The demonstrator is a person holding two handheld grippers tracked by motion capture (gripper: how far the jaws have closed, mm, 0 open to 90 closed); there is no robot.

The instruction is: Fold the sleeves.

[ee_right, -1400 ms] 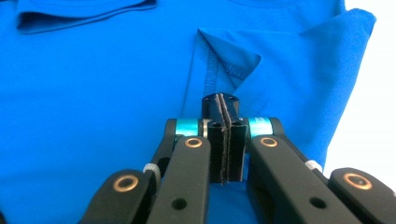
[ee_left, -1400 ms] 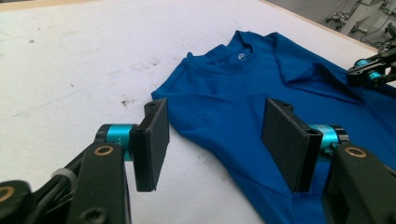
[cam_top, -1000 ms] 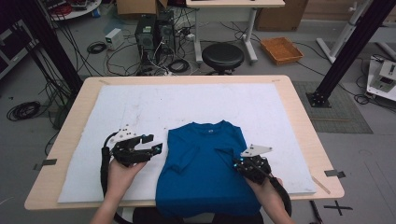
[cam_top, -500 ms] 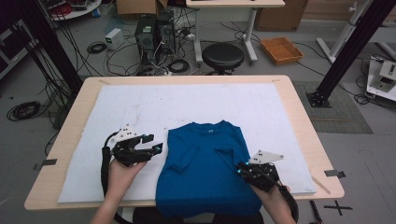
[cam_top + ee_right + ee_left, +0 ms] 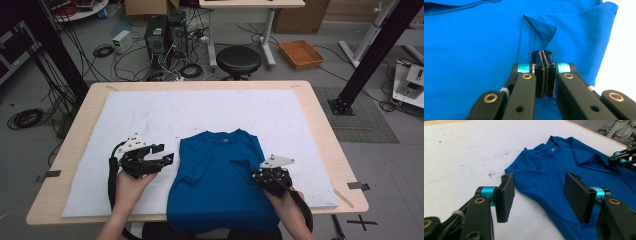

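Shirt (image 5: pixel 220 185) between both | left hand-held gripper (image 5: pixel 167 159) wide open, beside sleeve | right hand-held gripper (image 5: pixel 256 176) closed over folded sleeve

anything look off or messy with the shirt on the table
The blue t-shirt lies mostly flat, but its hem hangs over the table's near edge. The sleeve by the right gripper is folded in over the body, its corner turned back. No stain or tear shows.

Even, soft overhead light, no glare. Faint shadows under blue shirt (image 5: pixel 220 185) edges. High view sl. soft/low-res; gripper views sharp on shirt, near jaws blurred.
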